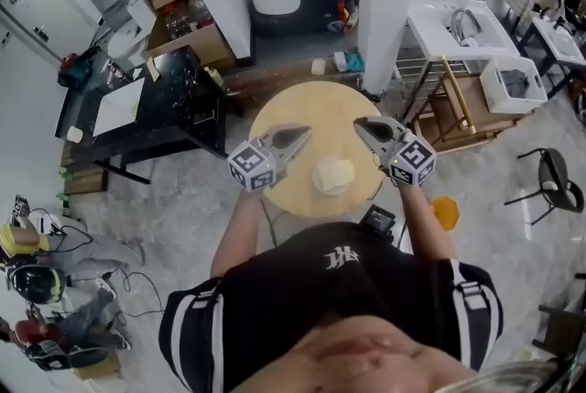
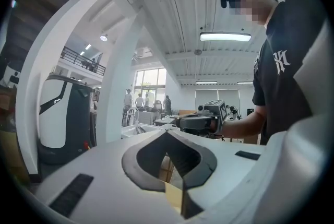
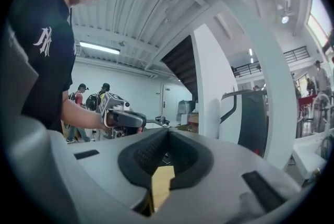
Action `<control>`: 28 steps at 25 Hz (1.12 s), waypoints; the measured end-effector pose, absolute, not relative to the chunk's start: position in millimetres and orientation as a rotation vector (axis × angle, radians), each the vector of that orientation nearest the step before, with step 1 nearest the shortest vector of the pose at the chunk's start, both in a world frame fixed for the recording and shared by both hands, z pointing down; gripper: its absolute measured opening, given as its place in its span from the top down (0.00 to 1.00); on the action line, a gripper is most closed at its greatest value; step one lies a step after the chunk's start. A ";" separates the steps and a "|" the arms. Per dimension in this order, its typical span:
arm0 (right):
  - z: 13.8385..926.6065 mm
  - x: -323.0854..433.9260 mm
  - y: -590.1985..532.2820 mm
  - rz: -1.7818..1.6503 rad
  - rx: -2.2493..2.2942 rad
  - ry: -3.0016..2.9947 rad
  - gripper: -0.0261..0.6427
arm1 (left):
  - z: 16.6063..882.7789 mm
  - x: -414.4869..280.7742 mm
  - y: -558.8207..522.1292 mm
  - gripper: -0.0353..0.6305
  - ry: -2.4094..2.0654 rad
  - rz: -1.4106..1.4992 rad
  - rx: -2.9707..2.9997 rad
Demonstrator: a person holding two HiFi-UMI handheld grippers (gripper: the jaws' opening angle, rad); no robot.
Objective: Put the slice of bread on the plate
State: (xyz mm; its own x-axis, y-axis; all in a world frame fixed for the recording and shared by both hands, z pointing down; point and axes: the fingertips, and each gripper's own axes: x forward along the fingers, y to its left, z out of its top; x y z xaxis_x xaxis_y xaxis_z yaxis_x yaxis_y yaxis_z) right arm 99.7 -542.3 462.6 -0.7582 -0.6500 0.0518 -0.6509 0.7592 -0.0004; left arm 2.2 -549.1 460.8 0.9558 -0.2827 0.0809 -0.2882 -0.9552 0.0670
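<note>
With the slice of bread [image 1: 335, 172] apparently laid on the plate [image 1: 320, 186] on the table [image 1: 311, 103], the left hand-held gripper [image 1: 307, 134] and right hand-held gripper [image 1: 359, 124] are seen shut, empty, and are best lifted clear.

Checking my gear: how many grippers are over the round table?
2: the left gripper above the table at its left, the right gripper at its right; none seems hidden.

- A white monogram [image 1: 341, 258] of interlocked letters stands on the chest of the person's black T-shirt [image 1: 275, 313]; which letters they are cannot be told.
- The marker cubes [image 1: 252, 167] carry black-and-white square codes only.
- Nothing else is legible.
</note>
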 end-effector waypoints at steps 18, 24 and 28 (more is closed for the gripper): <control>447.4 103.7 -539.8 -0.049 1.022 -3.002 0.97 | 456.8 6.3 -552.2 0.92 -0.441 0.135 3.039; 447.0 103.5 -543.6 -0.031 1.042 -3.016 0.97 | 458.9 -1.3 -552.5 0.92 -0.461 0.131 3.042; 447.1 103.8 -544.4 -0.037 1.019 -3.036 0.97 | 459.3 -4.9 -556.2 0.93 -0.478 0.132 3.035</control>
